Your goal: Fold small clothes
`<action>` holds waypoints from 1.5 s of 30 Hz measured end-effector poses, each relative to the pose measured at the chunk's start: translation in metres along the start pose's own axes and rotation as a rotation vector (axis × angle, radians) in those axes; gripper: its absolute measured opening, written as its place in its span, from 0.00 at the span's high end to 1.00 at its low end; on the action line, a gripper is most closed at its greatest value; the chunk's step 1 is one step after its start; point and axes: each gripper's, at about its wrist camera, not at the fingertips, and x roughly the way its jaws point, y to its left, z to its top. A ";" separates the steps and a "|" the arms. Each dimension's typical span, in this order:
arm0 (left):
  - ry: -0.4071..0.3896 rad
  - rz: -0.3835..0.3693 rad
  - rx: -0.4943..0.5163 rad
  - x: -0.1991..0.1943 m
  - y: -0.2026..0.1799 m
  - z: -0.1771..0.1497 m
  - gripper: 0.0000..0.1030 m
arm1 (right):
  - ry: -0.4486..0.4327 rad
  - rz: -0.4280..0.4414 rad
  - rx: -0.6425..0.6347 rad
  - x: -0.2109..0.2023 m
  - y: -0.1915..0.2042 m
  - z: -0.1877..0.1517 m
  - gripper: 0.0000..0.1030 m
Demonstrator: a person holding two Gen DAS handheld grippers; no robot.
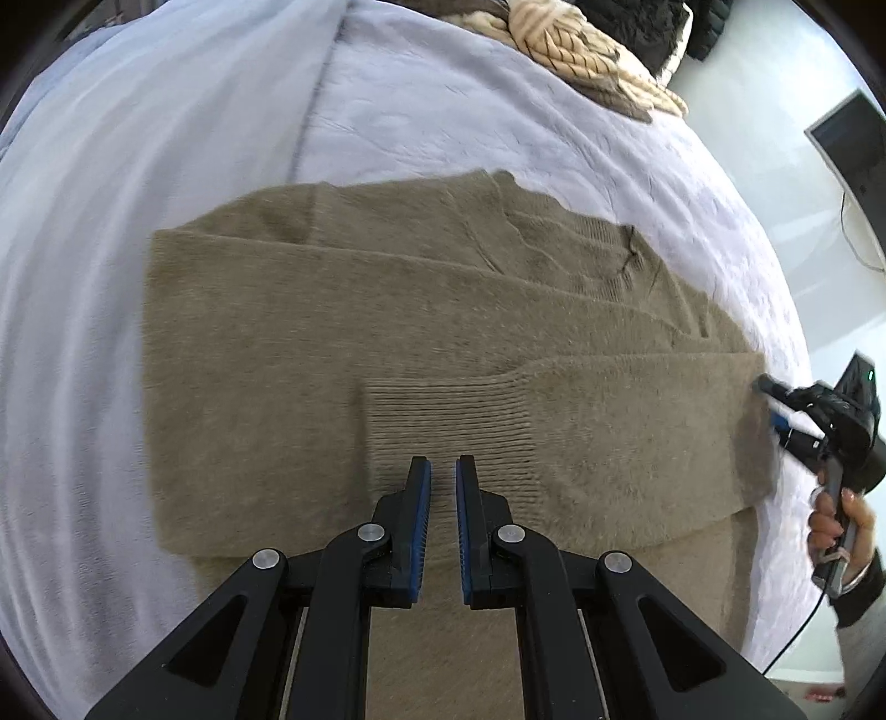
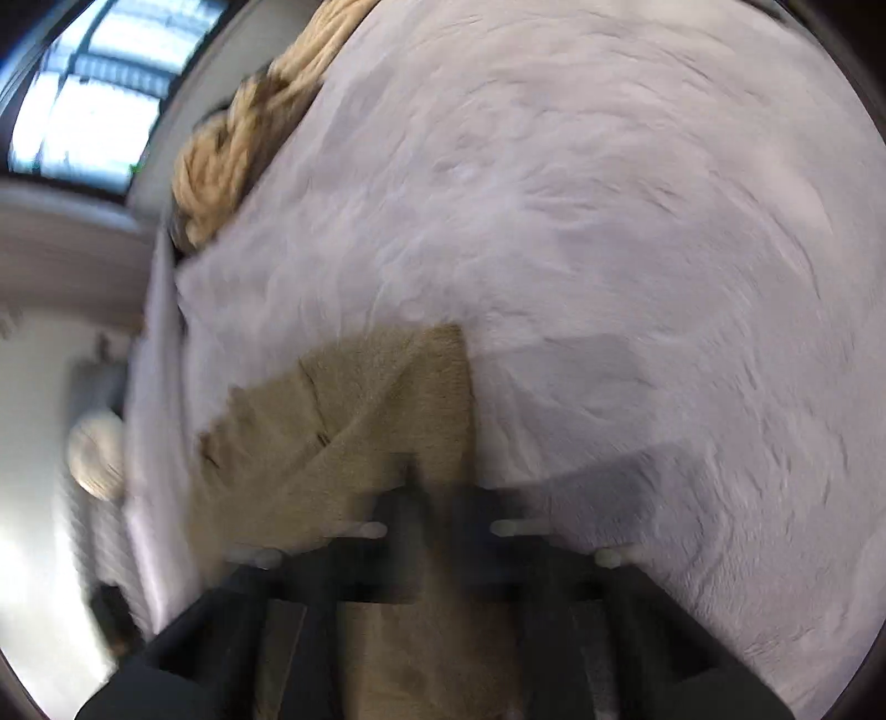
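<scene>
Lying flat on a pale lilac bed cover (image 1: 166,166), an olive-brown fuzzy sweater (image 1: 277,332) fills the middle of the left wrist view. Its body is spread wide, and one sleeve is folded across it, with the ribbed cuff (image 1: 448,421) resting on top of the body fabric. The ribbed neckline (image 1: 620,260) sits toward the far right edge of the garment.

The left gripper (image 1: 443,471) points down at the sweater, its blue-padded jaws drawn almost together with only a narrow slot between them, right over the ribbed cuff. Nothing is pinched between them; whether the tips touch the knit cannot be told.

At the sweater's right edge, the right gripper (image 1: 775,407) reaches in from the side, held by a hand (image 1: 841,523) in a dark sleeve. Its tips sit at the edge of the folded sleeve. In the right wrist view the picture is heavily blurred: the right gripper (image 2: 443,487) shows as a dark smear, its jaws close together, with the sweater (image 2: 360,399) beneath and to the left of them and the bed cover (image 2: 609,221) to the right. Whether any fabric is caught between these jaws cannot be told.

Farther out, a cream cable-knit garment (image 1: 576,50) lies bunched at the far end of the bed, and a dark screen (image 1: 853,144) stands beyond the bed's right side.
</scene>
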 end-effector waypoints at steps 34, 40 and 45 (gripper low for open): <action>-0.002 0.110 -0.018 0.013 0.021 -0.007 0.91 | 0.002 -0.190 -0.158 -0.016 0.011 -0.085 0.89; 0.015 0.164 -0.030 0.000 0.029 -0.012 0.91 | 0.017 -0.240 -0.162 -0.019 0.019 -0.086 0.88; 0.023 0.185 -0.013 -0.005 0.023 -0.022 0.91 | 0.033 -0.254 -0.149 -0.020 0.020 -0.087 0.88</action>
